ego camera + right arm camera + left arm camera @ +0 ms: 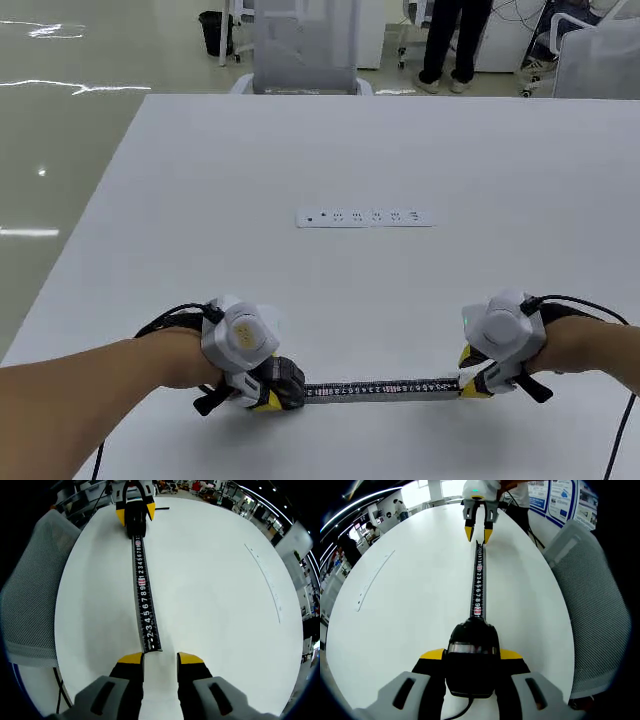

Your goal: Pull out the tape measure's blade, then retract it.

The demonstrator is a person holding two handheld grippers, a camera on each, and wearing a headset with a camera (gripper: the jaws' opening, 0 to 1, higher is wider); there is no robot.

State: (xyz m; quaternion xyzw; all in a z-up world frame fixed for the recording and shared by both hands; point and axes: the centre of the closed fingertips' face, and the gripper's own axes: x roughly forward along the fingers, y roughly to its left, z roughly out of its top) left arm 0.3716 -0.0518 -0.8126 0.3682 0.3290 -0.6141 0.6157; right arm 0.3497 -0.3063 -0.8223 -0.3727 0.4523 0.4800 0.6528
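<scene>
My left gripper (471,655) is shut on the black tape measure case (471,657), which rests on the white table (330,150) near its front edge. The blade (478,582) runs flat from the case (285,385) toward my right gripper (161,659), printed numbers facing up. The right gripper stands open, and the blade's hooked tip (153,649) lies on the table just ahead of its left yellow fingertip (131,659), with nothing between the jaws. In the head view the blade (380,388) spans the gap between left gripper (262,392) and right gripper (476,384).
A white power strip (365,217) lies mid-table, beyond the grippers. A grey mesh chair (600,605) stands at the table's near edge. Another chair (305,45) and a standing person (450,40) are past the far edge. Cables trail from both grippers.
</scene>
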